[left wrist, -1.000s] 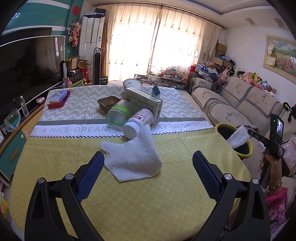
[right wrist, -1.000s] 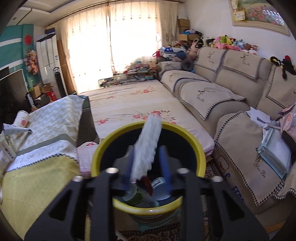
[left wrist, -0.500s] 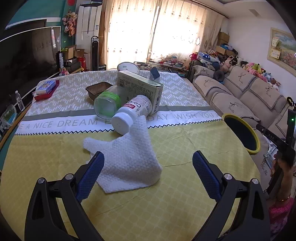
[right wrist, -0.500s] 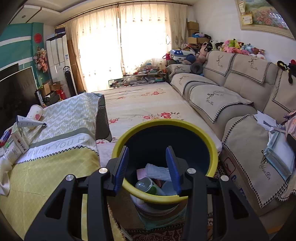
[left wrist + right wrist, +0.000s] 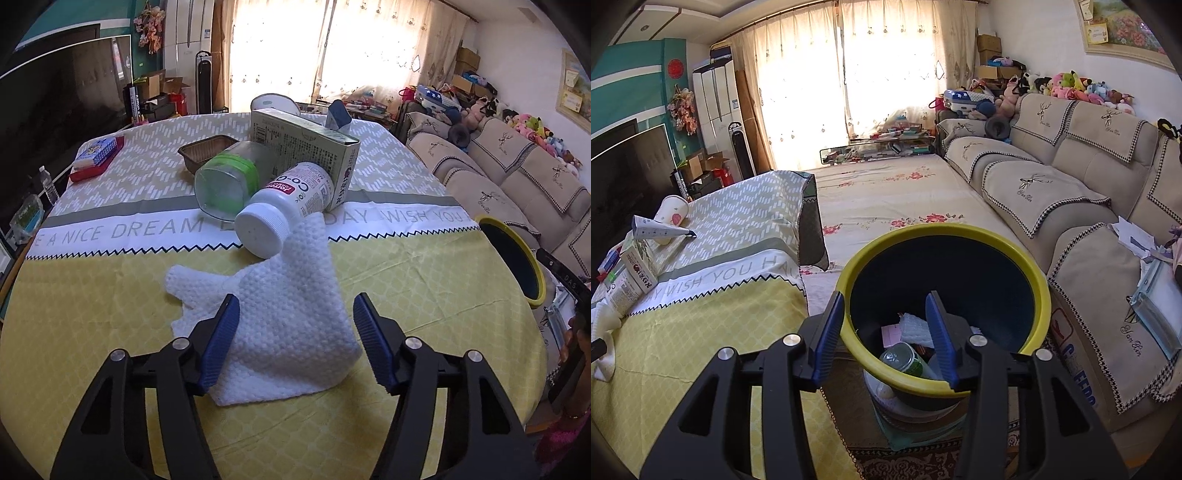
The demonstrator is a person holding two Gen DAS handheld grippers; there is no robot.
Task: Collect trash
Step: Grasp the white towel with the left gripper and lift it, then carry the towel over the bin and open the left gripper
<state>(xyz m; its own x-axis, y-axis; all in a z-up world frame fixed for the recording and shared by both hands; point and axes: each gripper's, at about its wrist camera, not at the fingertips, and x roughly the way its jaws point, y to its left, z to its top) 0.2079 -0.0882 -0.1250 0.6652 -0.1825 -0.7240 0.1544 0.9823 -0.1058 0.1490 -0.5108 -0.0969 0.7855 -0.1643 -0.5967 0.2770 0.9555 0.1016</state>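
White textured wipe [image 5: 280, 314] lies crumpled on the yellow desk [image 5: 92, 314], between the left gripper's [image 5: 295, 332] wide jaws. Right gripper [image 5: 884, 328], jaws narrowly parted and empty, hangs over the yellow-rimmed trash bin [image 5: 1015, 254].

The right tool [image 5: 888, 332] hangs over the near rim of the yellow-rimmed bin [image 5: 1030, 273], fingers apart and holding nothing. Inside the bin lie a white cloth [image 5: 916, 326] and a green-capped bottle [image 5: 905, 360]. The tabletop [image 5: 701, 328] stands just beside.
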